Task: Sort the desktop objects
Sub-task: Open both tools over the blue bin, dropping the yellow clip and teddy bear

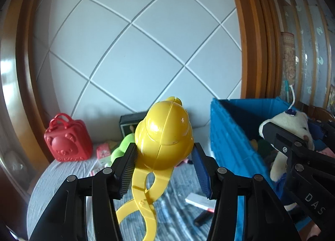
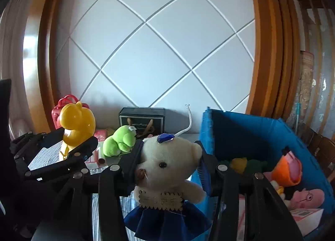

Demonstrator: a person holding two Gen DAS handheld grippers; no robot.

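Note:
My left gripper [image 1: 165, 163] is shut on a yellow duck-shaped plastic clamp toy [image 1: 164, 134] and holds it above the table; its yellow handles hang down between the fingers. It also shows in the right wrist view [image 2: 76, 123]. My right gripper [image 2: 169, 165] is shut on the head of a cream teddy bear [image 2: 167, 167] in a blue dress, held up just left of the blue storage bin [image 2: 240, 127]. The bear shows at the right of the left wrist view [image 1: 293, 127], over the bin [image 1: 230, 132].
The bin holds several plush toys, among them an orange and pink one [image 2: 289, 167]. On the table lie a green plush frog [image 2: 119, 140], a red bear-face case [image 1: 67, 140], a dark box [image 2: 142, 119], small pink packets and a marker [image 1: 203, 215]. A tiled wall stands behind.

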